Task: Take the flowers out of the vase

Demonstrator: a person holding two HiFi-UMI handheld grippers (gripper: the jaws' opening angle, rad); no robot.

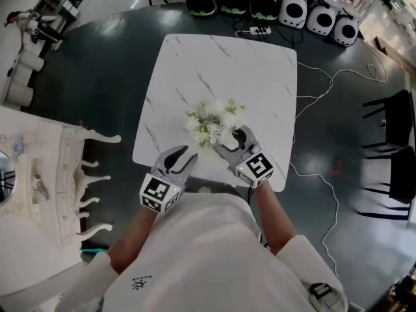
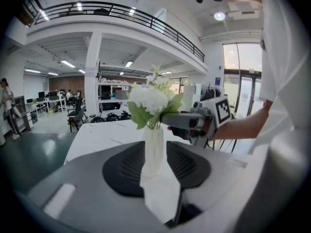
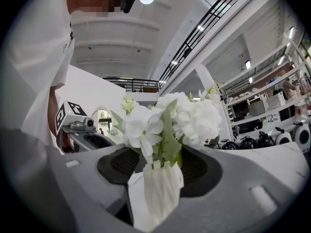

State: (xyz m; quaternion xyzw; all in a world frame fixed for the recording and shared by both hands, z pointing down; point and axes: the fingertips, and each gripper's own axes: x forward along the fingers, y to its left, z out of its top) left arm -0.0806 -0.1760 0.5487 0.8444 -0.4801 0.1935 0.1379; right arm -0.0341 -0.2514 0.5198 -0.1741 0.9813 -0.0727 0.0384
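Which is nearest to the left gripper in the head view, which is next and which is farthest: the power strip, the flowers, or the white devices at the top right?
1. The flowers, on the table, just ahead of the left gripper.
2. The power strip, just beyond the table's far edge.
3. The white devices, farther back and to the right.

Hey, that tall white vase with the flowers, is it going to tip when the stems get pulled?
Likely tippy: the vase is slim and tall under a wide bunch of flowers. Its ribbed wall probably isn't slippery. The left claw stands open, not gripping it, so it may lift with the stems.
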